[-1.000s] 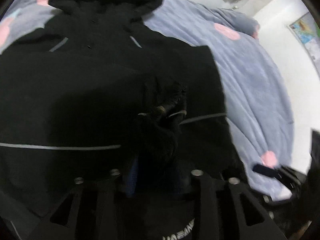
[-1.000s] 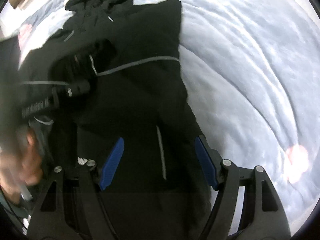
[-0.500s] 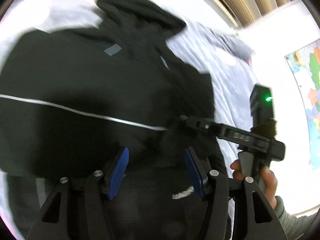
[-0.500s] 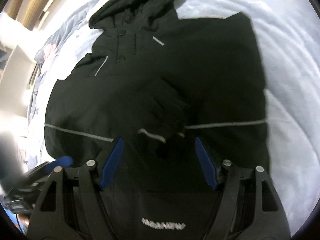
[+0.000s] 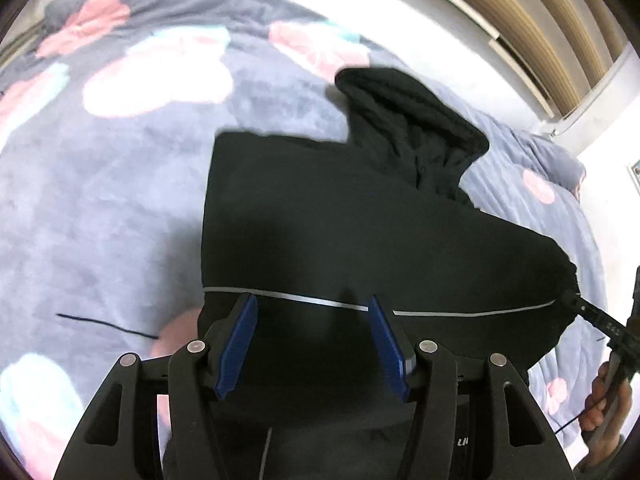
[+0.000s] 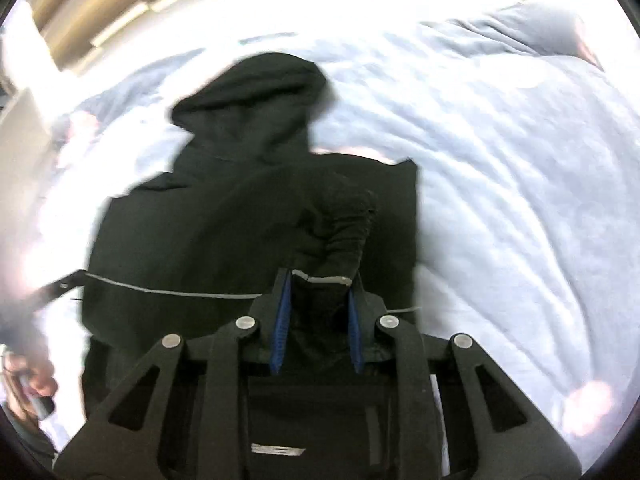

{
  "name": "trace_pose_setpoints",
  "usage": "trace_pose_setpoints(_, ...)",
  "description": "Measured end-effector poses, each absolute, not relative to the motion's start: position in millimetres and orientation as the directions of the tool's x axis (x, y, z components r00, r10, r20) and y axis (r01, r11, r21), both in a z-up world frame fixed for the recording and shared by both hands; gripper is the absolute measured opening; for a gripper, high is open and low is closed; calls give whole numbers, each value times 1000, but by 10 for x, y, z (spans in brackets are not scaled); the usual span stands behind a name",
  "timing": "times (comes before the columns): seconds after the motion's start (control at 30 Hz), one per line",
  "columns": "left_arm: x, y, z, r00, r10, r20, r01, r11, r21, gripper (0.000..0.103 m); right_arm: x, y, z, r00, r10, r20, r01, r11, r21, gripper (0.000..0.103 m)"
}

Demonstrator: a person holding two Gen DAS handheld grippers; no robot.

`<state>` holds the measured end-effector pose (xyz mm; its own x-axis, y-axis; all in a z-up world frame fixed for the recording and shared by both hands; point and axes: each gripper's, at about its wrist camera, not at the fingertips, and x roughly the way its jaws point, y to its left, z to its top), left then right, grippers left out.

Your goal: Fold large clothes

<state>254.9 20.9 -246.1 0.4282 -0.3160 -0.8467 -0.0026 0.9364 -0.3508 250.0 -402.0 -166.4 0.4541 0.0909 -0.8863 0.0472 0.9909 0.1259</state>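
A black hooded jacket with a thin grey stripe lies on the bed, hood at the far end. My left gripper is open and empty above the jacket's near part. My right gripper is shut on a bunched sleeve cuff of the jacket and holds it over the body. In the left wrist view the right gripper's tip pinches the jacket at the far right.
The bed is covered by a blue-grey blanket with pink and white patches. A loose black thread lies on it at the left. A wooden headboard and white wall stand behind.
The left gripper has let go of the sleeve cuff and opened, moving left. The right gripper has closed on the cuff. Both views have tilted up toward the hood.
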Motion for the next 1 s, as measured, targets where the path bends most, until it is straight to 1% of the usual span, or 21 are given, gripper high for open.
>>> trace_pose_setpoints(0.07,2625,128,-2688,397,-287,-872,2,950,-312,59,2566,-4104,-1989,389,41,-920,72,995,75,25)
trace_pose_setpoints(0.1,2659,91,-2829,381,-253,-889,0,962,-274,59,2603,-4088,-2148,362,29,-932,71,996,59,26)
trace_pose_setpoints(0.17,2708,59,-3007,363,-201,-910,-9,976,-220,60,2677,-4068,-2549,294,7,-956,81,996,32,32)
trace_pose_setpoints(0.23,2717,47,-3059,358,-197,-913,-8,977,-214,63,2710,-4095,-2827,267,16,-963,119,992,50,35)
trace_pose_setpoints(0.27,2704,58,-3045,357,-198,-913,-1,977,-213,65,2709,-4116,-2845,272,21,-962,134,989,60,36)
trace_pose_setpoints(0.4,2678,44,-2916,348,-185,-919,36,982,-184,65,2729,-4082,-2753,241,-12,-970,122,992,18,37)
trace_pose_setpoints(0.47,2665,67,-2716,370,-236,-899,58,971,-231,65,2702,-4045,-2497,253,-38,-967,104,995,-12,39)
trace_pose_setpoints(0.5,2659,58,-2595,395,-270,-878,70,962,-265,65,2688,-4028,-2369,275,-30,-961,95,996,-4,41)
trace_pose_setpoints(0.53,2657,69,-2501,416,-287,-863,77,957,-281,65,2675,-4001,-2195,313,-8,-950,80,997,18,44)
trace_pose_setpoints(0.57,2682,53,-2425,430,-291,-854,81,955,-285,65,2681,-3971,-2058,343,11,-939,70,997,37,51)
trace_pose_setpoints(0.6,2723,25,-2347,443,-292,-848,91,955,-282,65,2709,-3925,-1973,362,24,-932,62,997,50,57)
trace_pose_setpoints(0.7,2880,-74,-2366,446,-276,-851,116,961,-250,65,2850,-3730,-1961,376,33,-926,19,999,43,54)
trace_pose_setpoints(0.73,2936,-91,-2428,433,-265,-862,111,964,-240,65,2915,-3649,-2045,369,5,-929,5,1000,7,54)
trace_pose_setpoints(0.8,3065,-80,-2670,395,-273,-877,86,962,-260,65,3030,-3571,-2283,329,-56,-943,3,998,-58,47)
trace_pose_setpoints(0.83,3114,-80,-2800,374,-271,-887,70,962,-264,65,3065,-3573,-2443,292,-67,-954,13,998,-66,45)
trace_pose_setpoints(0.87,3139,-66,-2897,363,-277,-890,68,960,-272,65,3090,-3630,-2634,241,-56,-969,35,998,-50,44)
trace_pose_setpoints(0.9,3215,-113,-2952,360,-280,-890,71,959,-273,65,3083,-3693,-2738,229,-30,-973,48,999,-20,44)
trace_pose_setpoints(1.0,3254,-146,-2987,338,-268,-902,78,963,-256,65,3062,-3720,-2779,240,-25,-970,34,999,-17,44)
